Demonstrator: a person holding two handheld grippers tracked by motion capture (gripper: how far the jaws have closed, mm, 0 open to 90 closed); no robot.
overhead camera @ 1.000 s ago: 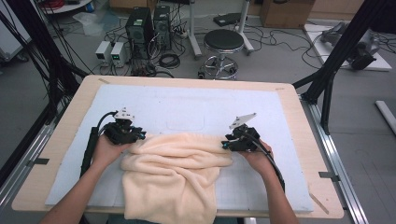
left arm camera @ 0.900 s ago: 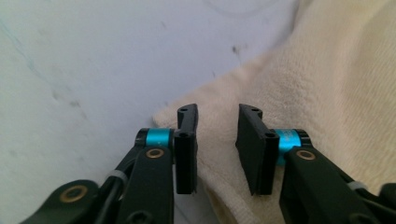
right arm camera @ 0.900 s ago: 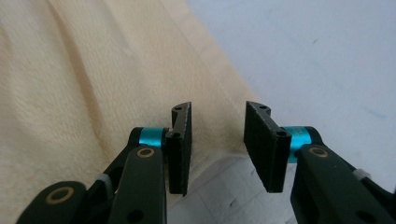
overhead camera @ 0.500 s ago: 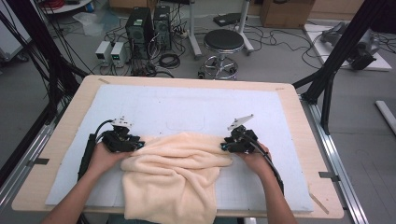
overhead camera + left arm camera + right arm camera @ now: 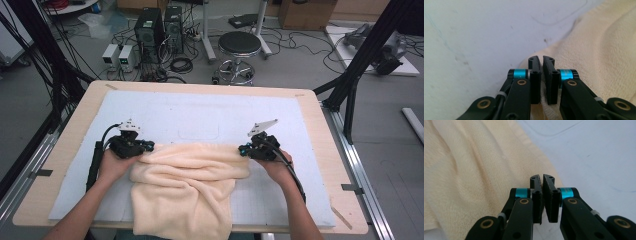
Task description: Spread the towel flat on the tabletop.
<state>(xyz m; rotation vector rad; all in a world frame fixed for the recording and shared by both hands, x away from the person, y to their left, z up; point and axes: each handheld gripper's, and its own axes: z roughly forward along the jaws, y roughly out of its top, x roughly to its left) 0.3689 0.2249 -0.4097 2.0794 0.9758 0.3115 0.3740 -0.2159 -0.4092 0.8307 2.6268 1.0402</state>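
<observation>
A cream towel [image 5: 190,185] lies rumpled on the white mat [image 5: 200,115], its near part hanging over the table's front edge. My left gripper [image 5: 147,146] sits at the towel's far left corner. In the left gripper view its jaws [image 5: 541,60] have just closed and pinch a fold of the towel [image 5: 604,55]. My right gripper [image 5: 242,150] sits at the far right corner. Its jaws [image 5: 541,178] have just closed too, on the edge of the towel [image 5: 474,170]. A hand holds each gripper low on the mat.
The mat covers a wooden table [image 5: 320,130] with bare mat beyond the towel. Black frame posts [image 5: 350,85] stand at both sides. On the floor behind are a round stool [image 5: 240,45], computer boxes [image 5: 160,30] and cables.
The left gripper has shifted slightly toward the person at the towel's corner. The right hand has kept its place, and the towel lies much as before.
</observation>
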